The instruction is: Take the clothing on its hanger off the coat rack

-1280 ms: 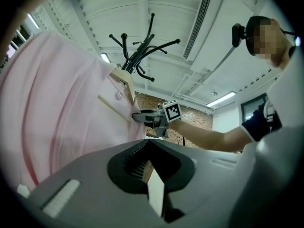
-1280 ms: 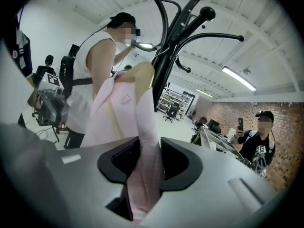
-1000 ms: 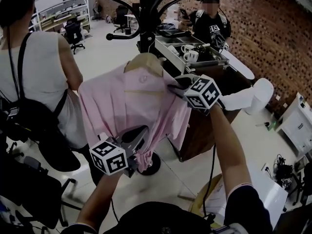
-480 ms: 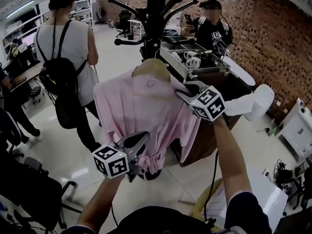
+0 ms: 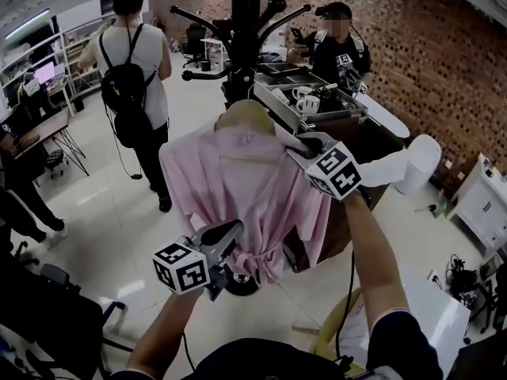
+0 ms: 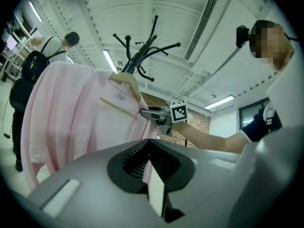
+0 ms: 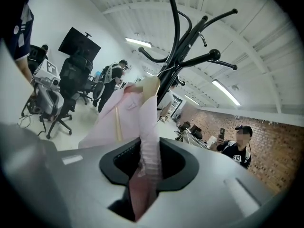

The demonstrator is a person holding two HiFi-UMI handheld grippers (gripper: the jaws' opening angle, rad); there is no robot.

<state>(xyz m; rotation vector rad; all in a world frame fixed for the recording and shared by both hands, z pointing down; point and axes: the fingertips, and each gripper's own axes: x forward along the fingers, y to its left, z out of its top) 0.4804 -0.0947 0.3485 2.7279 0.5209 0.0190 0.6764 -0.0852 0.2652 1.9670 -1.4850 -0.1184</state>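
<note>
The right gripper (image 7: 144,175) is clamped on the shoulder fabric of the pink shirt (image 5: 238,188) (draped over the wooden hanger (image 5: 247,115)). In the head view the shirt hangs at 6 o'clock of the coat rack (image 5: 247,22); the hook appears to sit close against the pole. The left gripper (image 5: 231,232), its jaws together and empty, sits at 7 o'clock by the hem.
</note>
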